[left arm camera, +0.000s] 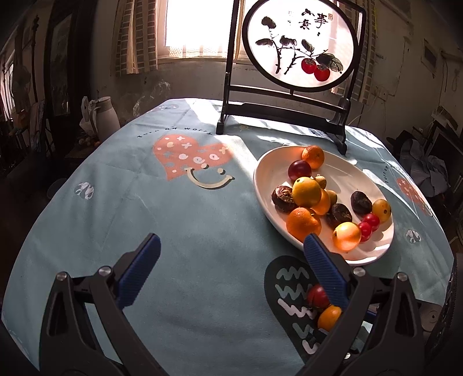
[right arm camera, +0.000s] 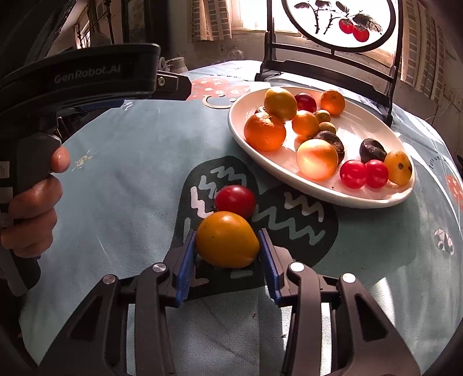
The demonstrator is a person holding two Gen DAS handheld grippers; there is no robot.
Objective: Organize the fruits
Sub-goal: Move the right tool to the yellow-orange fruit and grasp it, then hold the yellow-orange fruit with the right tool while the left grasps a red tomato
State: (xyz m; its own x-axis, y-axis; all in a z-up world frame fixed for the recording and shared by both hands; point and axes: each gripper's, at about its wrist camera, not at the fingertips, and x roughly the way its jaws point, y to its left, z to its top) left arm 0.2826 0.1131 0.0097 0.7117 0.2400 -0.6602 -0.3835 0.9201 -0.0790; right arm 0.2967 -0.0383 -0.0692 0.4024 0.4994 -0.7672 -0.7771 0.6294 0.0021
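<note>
- Now the right gripper (right arm camera: 227, 245) hugs the yellow fruit (right arm camera: 227, 240) on the surface (right arm camera: 115, 173), near the plate (right arm camera: 332, 196).
- Squeeze softly, lift straight, miss the red tomato (right arm camera: 235, 200).
- Left gripper (left arm camera: 231, 251) waits wide, empty.

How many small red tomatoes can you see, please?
3: two side by side at the plate's near end, one on the tablecloth just beyond the yellow fruit. Others may be hidden.

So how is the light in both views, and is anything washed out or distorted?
Left wrist view: the window is blown out white, sun lights the plate, and the table edge bends with the fisheye. Right wrist view: the pale fruit on the plate glows with glare, while the yellow fruit lies in shade.
</note>
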